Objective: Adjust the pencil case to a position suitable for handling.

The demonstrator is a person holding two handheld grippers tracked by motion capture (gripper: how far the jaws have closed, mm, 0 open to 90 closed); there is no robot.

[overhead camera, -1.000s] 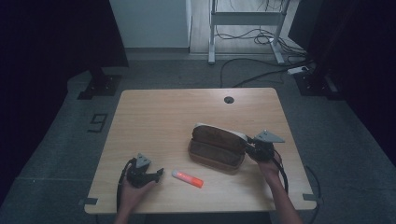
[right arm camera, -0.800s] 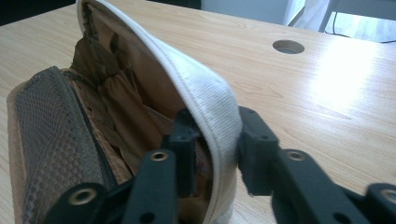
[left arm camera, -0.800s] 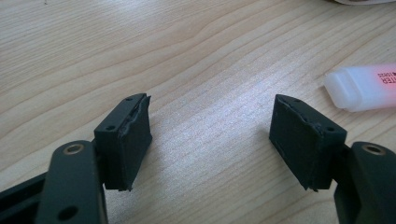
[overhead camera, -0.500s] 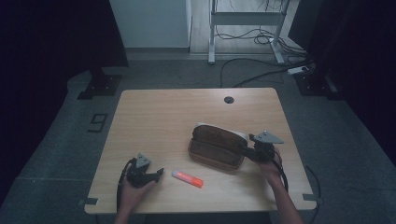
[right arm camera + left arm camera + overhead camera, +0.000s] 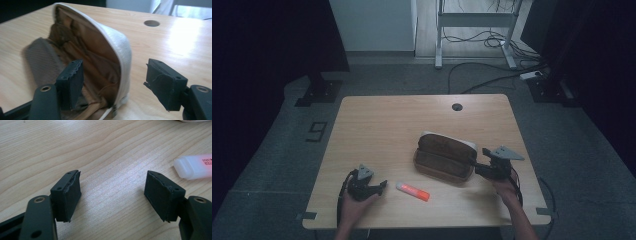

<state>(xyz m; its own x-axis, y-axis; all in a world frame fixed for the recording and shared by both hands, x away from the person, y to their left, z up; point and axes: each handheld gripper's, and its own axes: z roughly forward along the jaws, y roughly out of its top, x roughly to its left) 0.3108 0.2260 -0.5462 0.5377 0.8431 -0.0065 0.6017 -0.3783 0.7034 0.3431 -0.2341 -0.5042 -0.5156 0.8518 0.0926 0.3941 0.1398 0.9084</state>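
A wooden table with a round cable hole stands on grey floor, cables behind.

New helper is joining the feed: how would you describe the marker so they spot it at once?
On the wooden table, look along the near edge, between the left gripper and the brown pouch. The marker lies flat there, touching neither: a short stick, orange-red body, pale translucent cap, the one bright thing.

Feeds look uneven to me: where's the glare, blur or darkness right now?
High view: dim, room around the table nearly black. Right gripper view: glare on the wood at upper right, pouch soft and blurred at its left side. Left gripper view: bright and sharp, the marker overexposed.
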